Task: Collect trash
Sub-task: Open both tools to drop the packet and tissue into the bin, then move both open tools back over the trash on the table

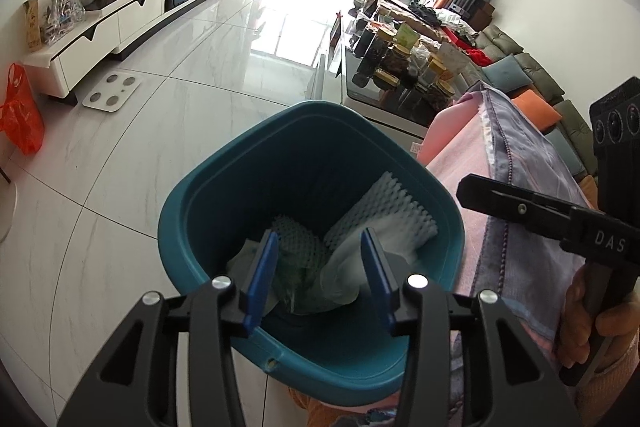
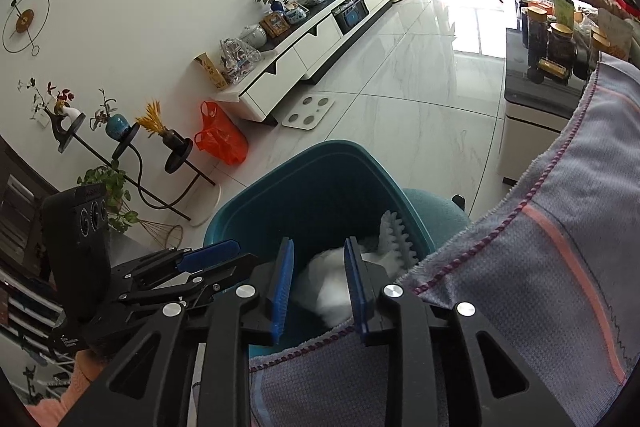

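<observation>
A teal trash bin [image 1: 224, 195] stands on the tiled floor beside a lavender and pink cloth [image 1: 532, 187]. Inside lie white foam netting [image 1: 384, 211], crumpled white tissue [image 1: 344, 275] and a clear plastic wrapper. My left gripper [image 1: 320, 269] hovers over the bin's mouth, open, with nothing between its blue pads. My right gripper [image 2: 320, 285] hangs over the bin's [image 2: 280, 195] near rim, also open; the tissue [image 2: 324, 287] shows below the gap, in the bin. A black finger [image 1: 492, 201] of the right gripper reaches in from the right, with a hand [image 1: 592, 315] on its handle.
The cloth [image 2: 520, 287] drapes over the bin's right side. A white scale [image 2: 308, 111] and an orange plastic bag [image 2: 220, 139] lie on the floor by a long white TV cabinet [image 2: 304, 47]. A glass table [image 1: 384, 99] with jars stands beyond the bin, and a plant stand [image 2: 132, 147] at left.
</observation>
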